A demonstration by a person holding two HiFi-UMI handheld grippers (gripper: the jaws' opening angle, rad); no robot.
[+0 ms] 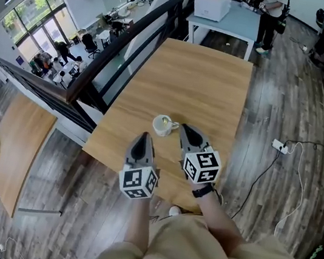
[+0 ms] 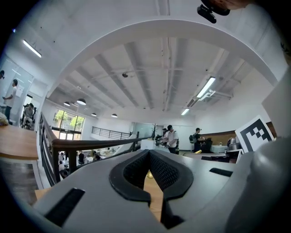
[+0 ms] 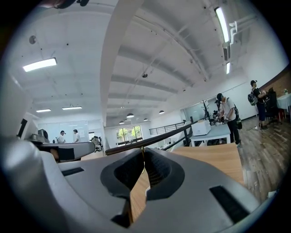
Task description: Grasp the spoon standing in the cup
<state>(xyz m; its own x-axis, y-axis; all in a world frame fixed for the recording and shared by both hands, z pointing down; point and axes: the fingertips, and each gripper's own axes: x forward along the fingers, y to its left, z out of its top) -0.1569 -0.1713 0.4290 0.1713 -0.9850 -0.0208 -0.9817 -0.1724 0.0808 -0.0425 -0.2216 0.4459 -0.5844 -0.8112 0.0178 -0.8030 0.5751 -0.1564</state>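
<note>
A white cup [image 1: 162, 125] stands near the front edge of the long wooden table [image 1: 189, 75]. The spoon [image 1: 165, 121] in it shows only as a small yellowish glint. My right gripper [image 1: 182, 127] is held just to the right of the cup, apparently above the table, with its jaws shut and nothing seen between them. My left gripper [image 1: 144, 135] hangs to the front left of the cup, also shut and empty. In the left gripper view the jaw tips [image 2: 148, 151] meet. In the right gripper view the tips [image 3: 143, 149] meet too, and the cup is hidden behind them.
A dark railing [image 1: 134, 35] runs along the table's left side. Behind the table is a light blue table with a white box [image 1: 212, 5], and a person [image 1: 271, 15] stands there. A power strip [image 1: 279, 145] and cables lie on the floor to the right.
</note>
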